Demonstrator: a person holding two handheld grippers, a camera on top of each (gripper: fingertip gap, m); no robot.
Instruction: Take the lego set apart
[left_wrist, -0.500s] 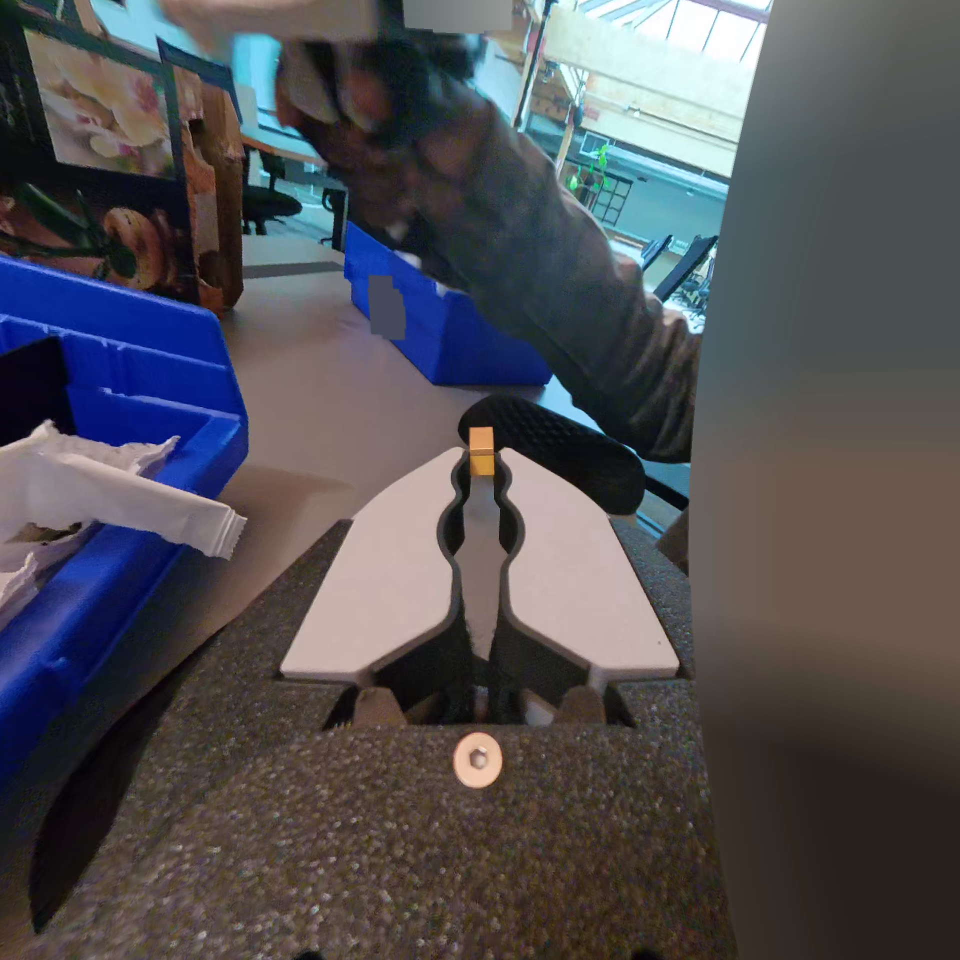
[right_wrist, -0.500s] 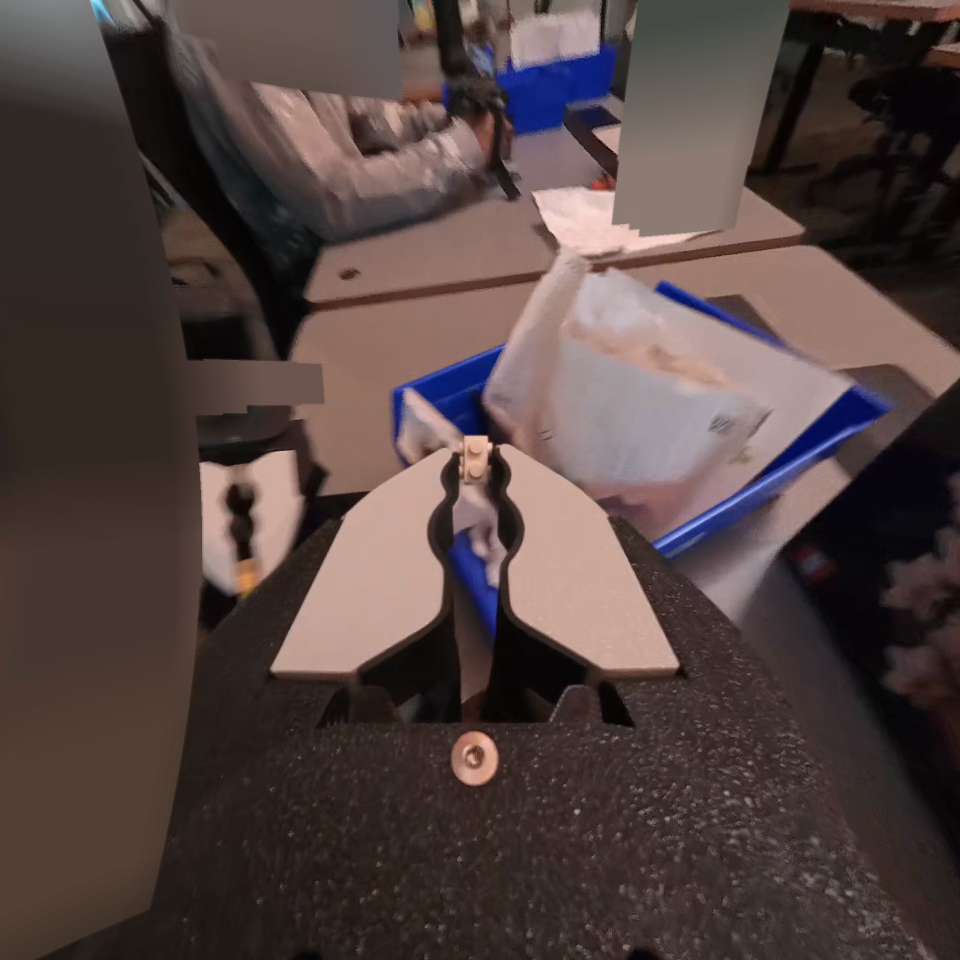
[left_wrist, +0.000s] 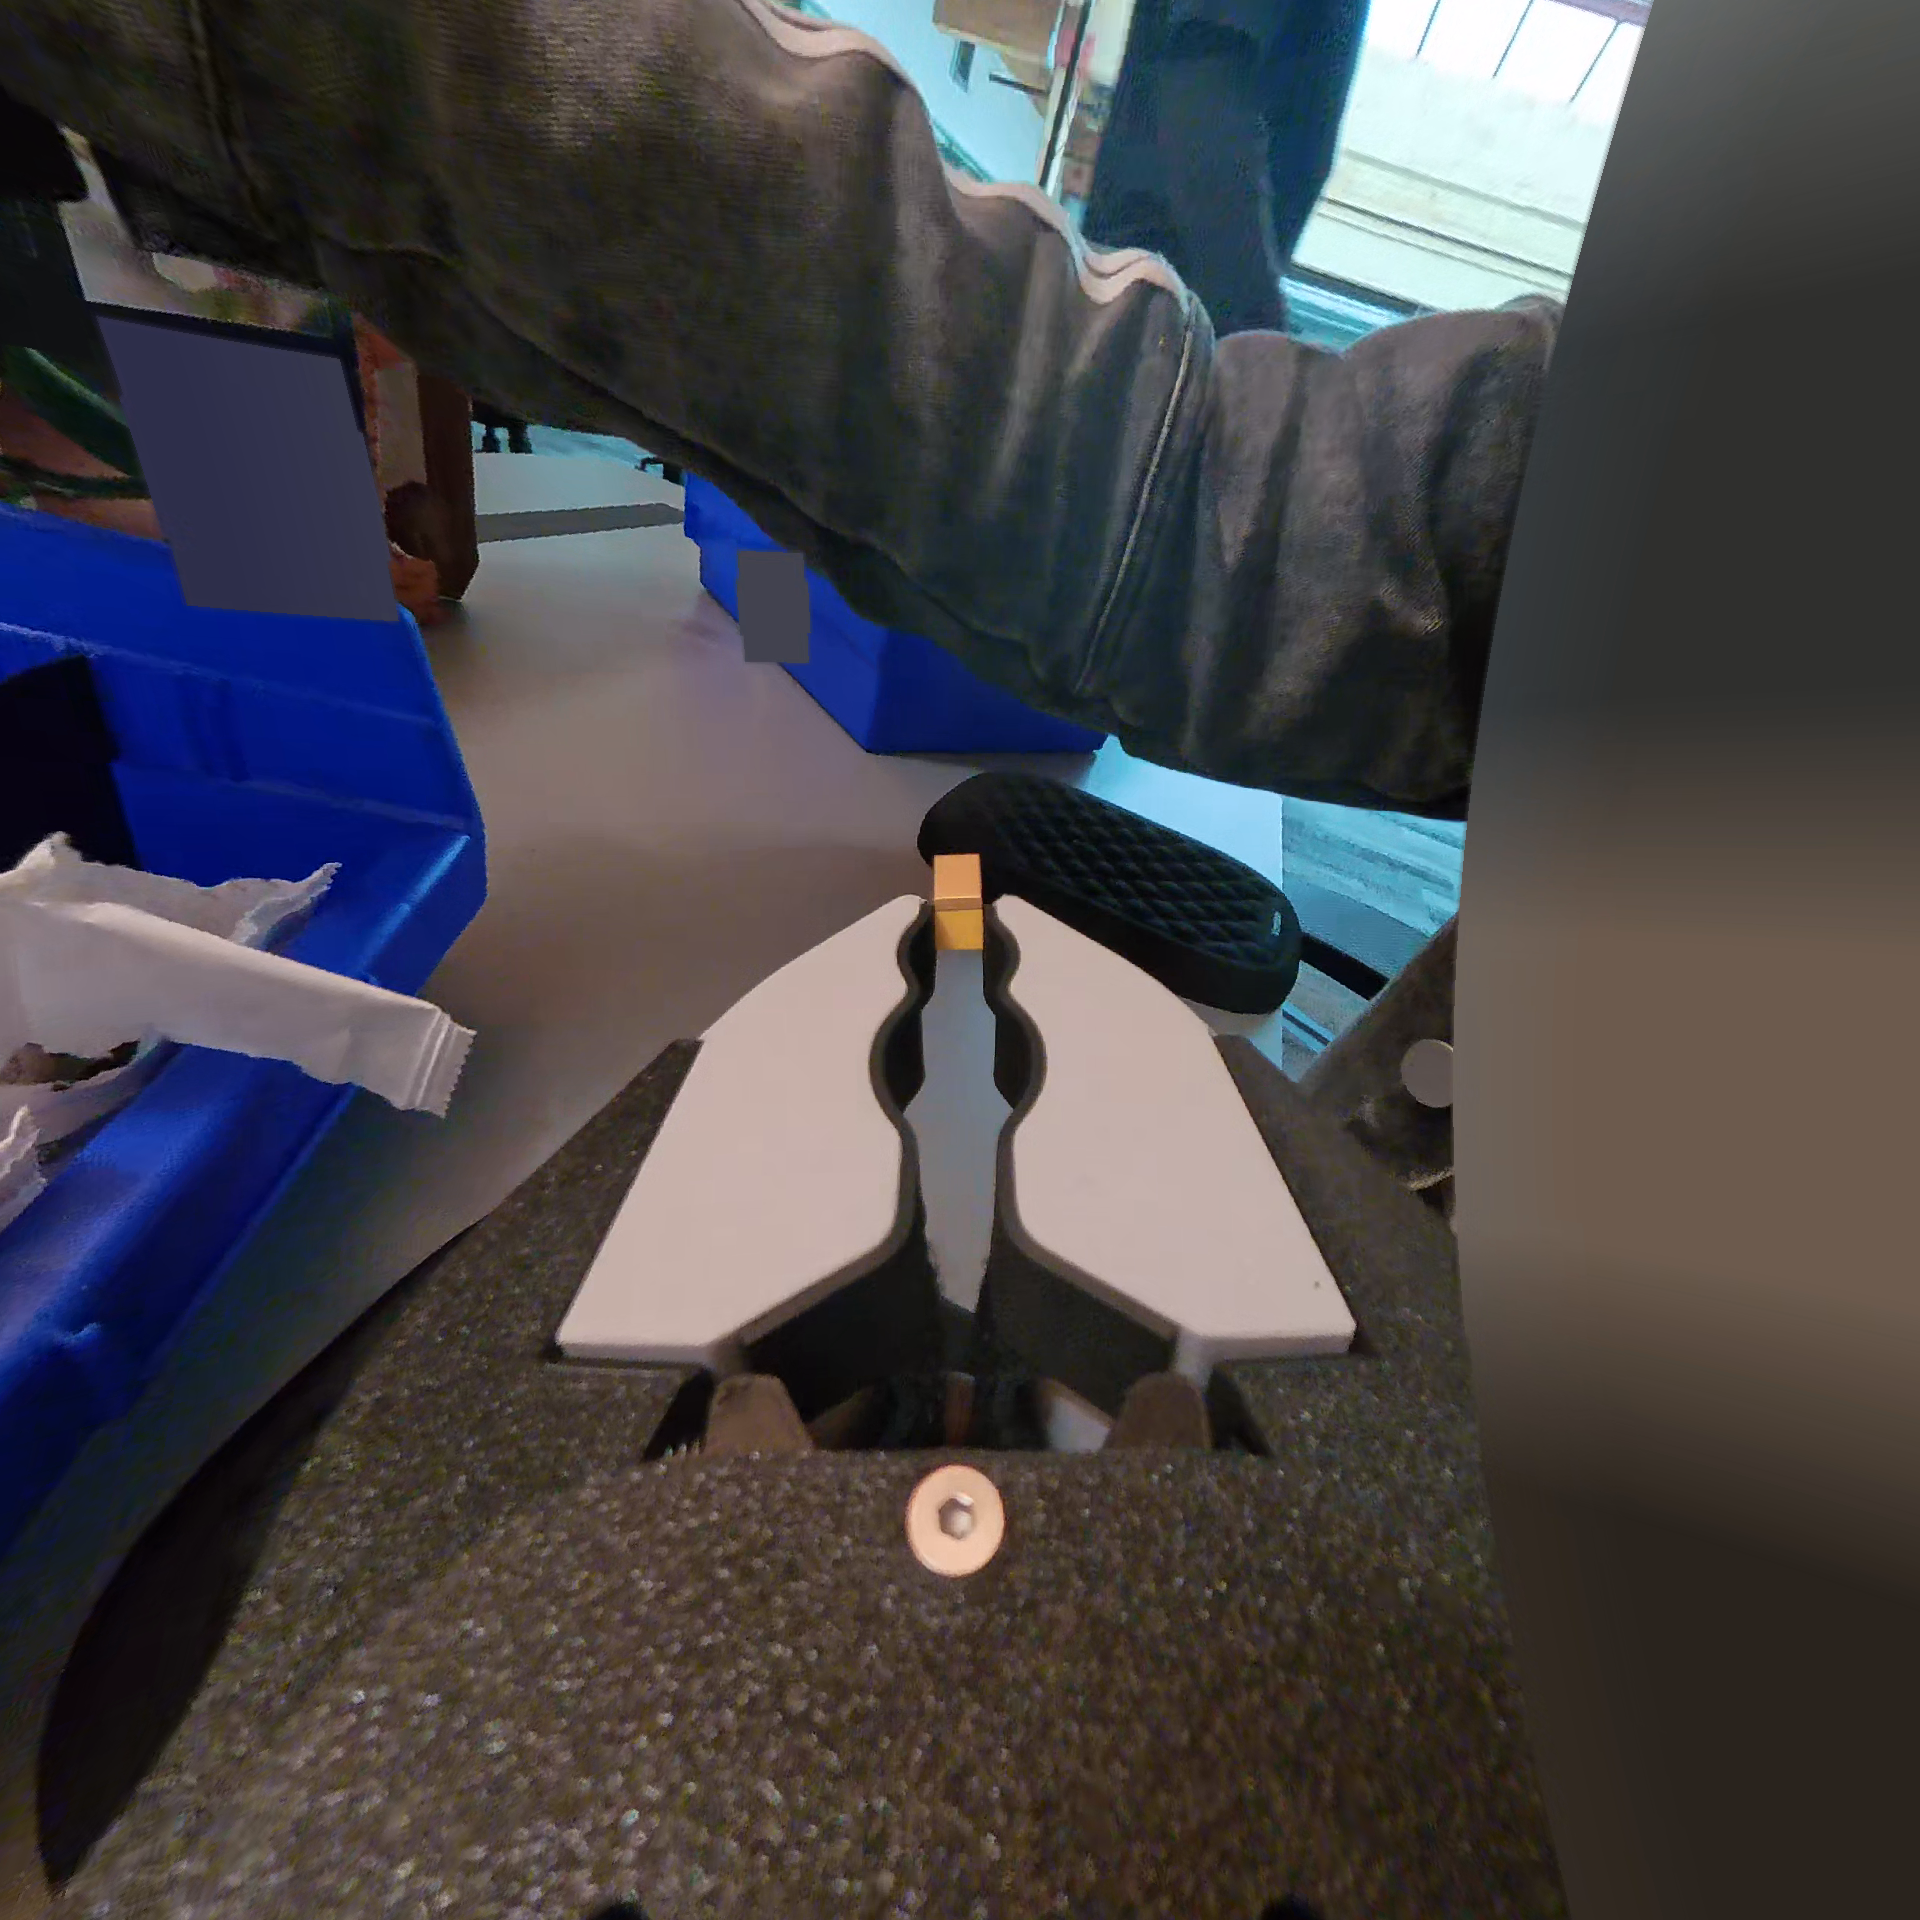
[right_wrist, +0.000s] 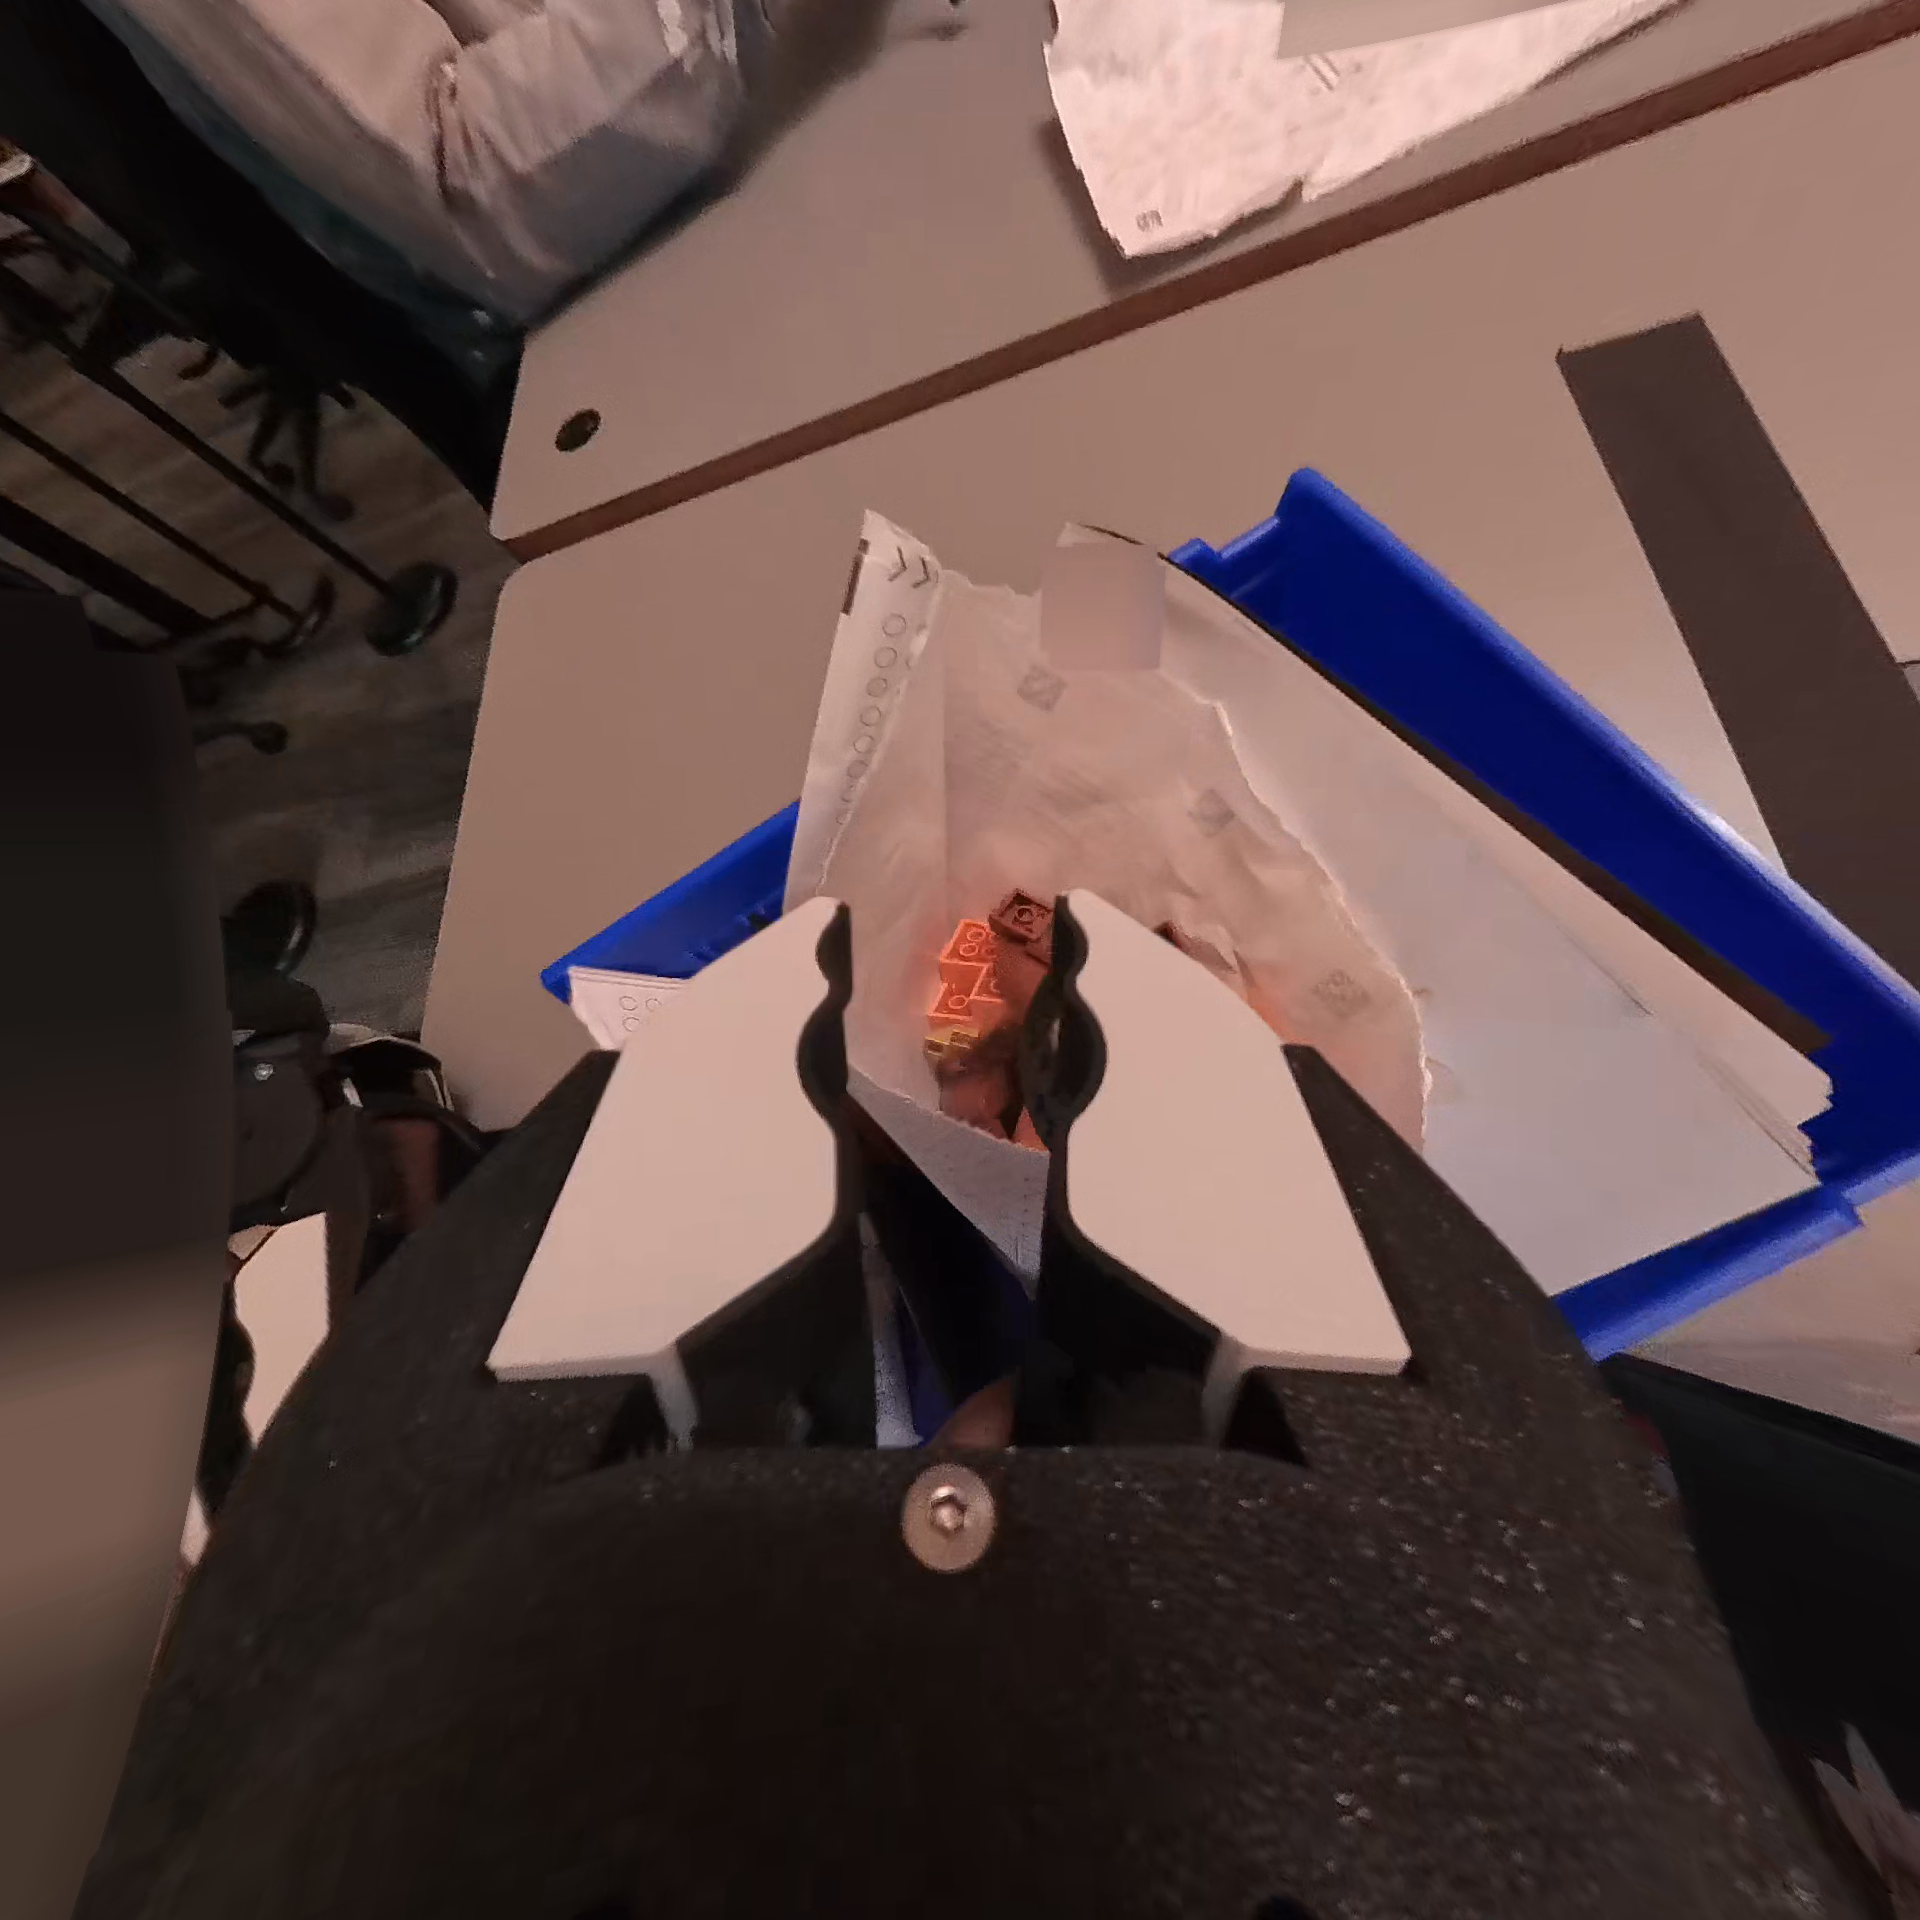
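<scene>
The left gripper (left_wrist: 957, 920) has its jaws pinched on a small yellow brick (left_wrist: 957, 902), a light, stiff, slippery piece best held by its flat sides. The right gripper (right_wrist: 948, 925), jaws apart and empty, tilts down over the torn paper bag (right_wrist: 1049, 790) of loose bricks (right_wrist: 971, 982) in the blue bin (right_wrist: 1507, 707) on the tabletop (right_wrist: 644, 727)

A: Can you see all the bricks (right_wrist: 971, 977) in the paper bag (right_wrist: 1091, 790)?
B: No, the bag hides most. The far table looks blurry.
A: And the blue bin (left_wrist: 260, 831)?
B: The left edge cuts it.
</scene>
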